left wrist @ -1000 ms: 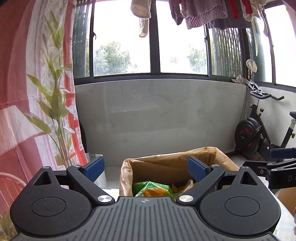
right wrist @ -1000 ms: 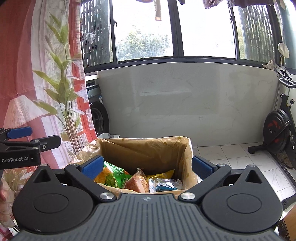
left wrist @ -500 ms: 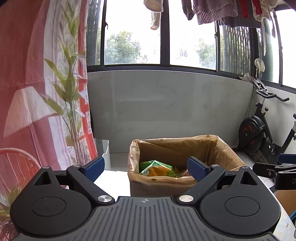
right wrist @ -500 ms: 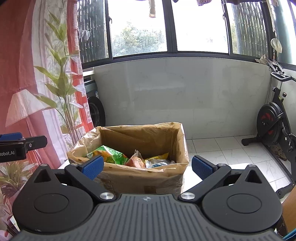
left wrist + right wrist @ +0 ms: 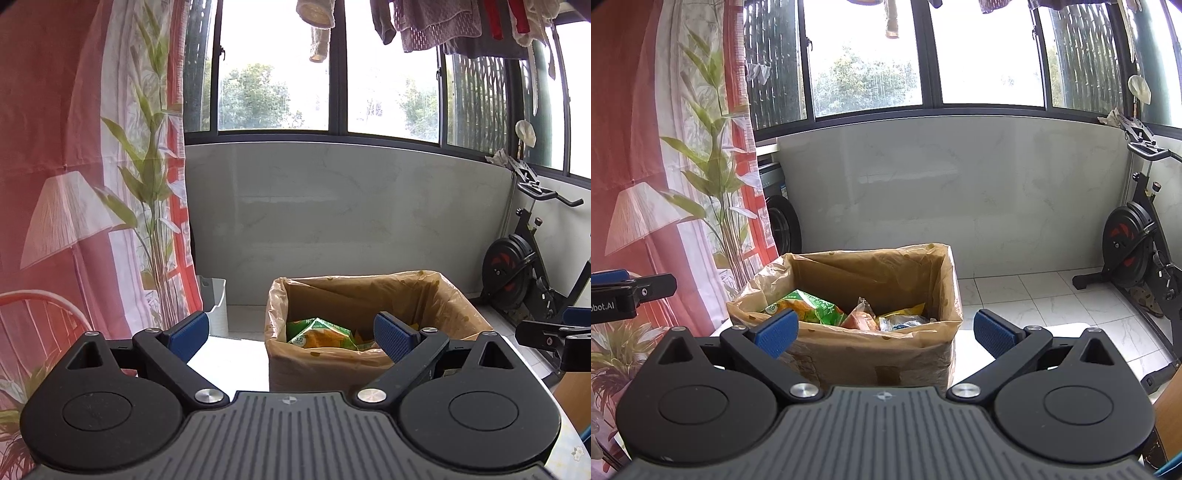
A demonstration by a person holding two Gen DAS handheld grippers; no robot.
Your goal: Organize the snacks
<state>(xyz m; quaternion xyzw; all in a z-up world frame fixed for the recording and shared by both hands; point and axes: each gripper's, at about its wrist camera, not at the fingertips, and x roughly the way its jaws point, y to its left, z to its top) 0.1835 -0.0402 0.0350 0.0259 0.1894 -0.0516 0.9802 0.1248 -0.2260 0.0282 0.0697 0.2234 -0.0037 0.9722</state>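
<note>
A cardboard box (image 5: 923,363) lined with a tan plastic bag (image 5: 458,314) stands on a white table just ahead of both grippers. Inside lie a green-and-orange snack packet (image 5: 809,304) (image 5: 319,332), an orange-red packet (image 5: 862,319) and a yellow and blue packet (image 5: 905,319). My left gripper (image 5: 291,332) is open and holds nothing, set back from the box's near left side. My right gripper (image 5: 884,328) is open and holds nothing, facing the box's front wall. Each gripper's arm shows at the edge of the other's view.
A white bin (image 5: 216,299) stands on the floor behind the table's left. An exercise bike (image 5: 1141,254) is at the right. A red patterned curtain (image 5: 74,184) hangs on the left, and laundry (image 5: 443,26) hangs above the windows.
Both grippers have pulled back and risen from over the box, so the box's front wall and the white table now show. Both stay open.
</note>
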